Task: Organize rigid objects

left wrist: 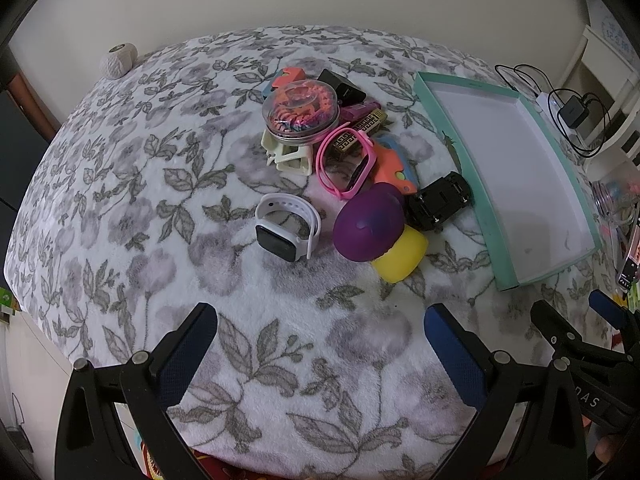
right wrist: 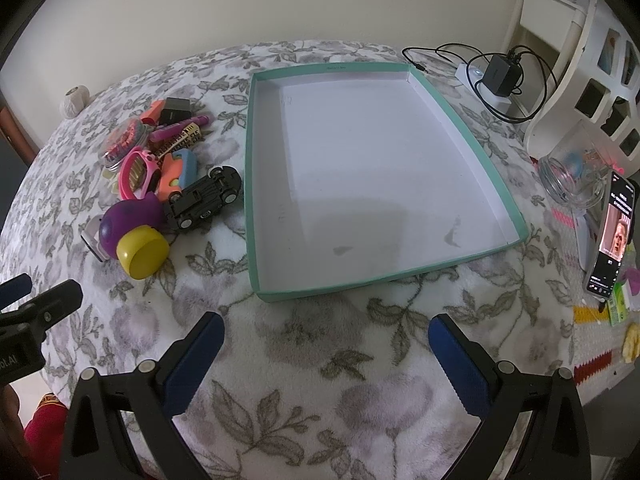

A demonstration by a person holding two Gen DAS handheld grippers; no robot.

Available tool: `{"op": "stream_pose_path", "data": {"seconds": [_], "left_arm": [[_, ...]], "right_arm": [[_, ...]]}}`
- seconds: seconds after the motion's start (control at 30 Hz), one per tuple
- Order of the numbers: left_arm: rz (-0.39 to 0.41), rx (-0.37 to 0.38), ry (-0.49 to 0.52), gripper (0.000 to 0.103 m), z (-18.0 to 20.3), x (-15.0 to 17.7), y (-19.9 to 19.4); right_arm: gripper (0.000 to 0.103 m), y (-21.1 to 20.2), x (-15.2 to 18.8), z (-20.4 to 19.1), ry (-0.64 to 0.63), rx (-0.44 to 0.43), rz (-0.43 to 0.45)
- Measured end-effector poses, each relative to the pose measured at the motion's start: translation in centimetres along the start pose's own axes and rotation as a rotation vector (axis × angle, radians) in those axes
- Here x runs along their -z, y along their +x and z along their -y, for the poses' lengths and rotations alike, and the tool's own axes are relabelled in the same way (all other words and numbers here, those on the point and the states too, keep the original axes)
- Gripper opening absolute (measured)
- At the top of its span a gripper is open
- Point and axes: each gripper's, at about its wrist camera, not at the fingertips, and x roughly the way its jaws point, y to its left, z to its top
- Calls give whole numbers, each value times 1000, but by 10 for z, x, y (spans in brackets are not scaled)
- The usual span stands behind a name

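Trinkets sat heaped toward the blanket's far middle, just left of the bare teal box lid. Left gripper and right gripper hovered wide, empty. Risk: the round purple-and-yellow toy could roll when pinched, jostling the white smartwatch.

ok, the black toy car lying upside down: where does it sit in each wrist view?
Left wrist: black toy car right of centre, wheels up, just left of the teal-rimmed shallow box.
Right wrist: the car left of centre, beside the box's left wall.
Shared landmark: the purple and yellow mushroom-shaped toy, next to the car in both.
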Motion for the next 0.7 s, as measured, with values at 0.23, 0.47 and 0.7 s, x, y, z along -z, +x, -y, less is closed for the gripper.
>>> {"op": "stream_pose_path", "data": {"seconds": [0.23,0.47,0.7], "left_arm": [[3,1,1,103,-1,-1,0],[15,-1,-7,103,-2,-1,-1],[51,-8,-74,103,-14,-9,-8]], "right_arm": [[103,0,-1,0,0,0,2],[103,-1,-1,1,2,-2,7],[103,-11,-8,8,36,-6,40]]}}
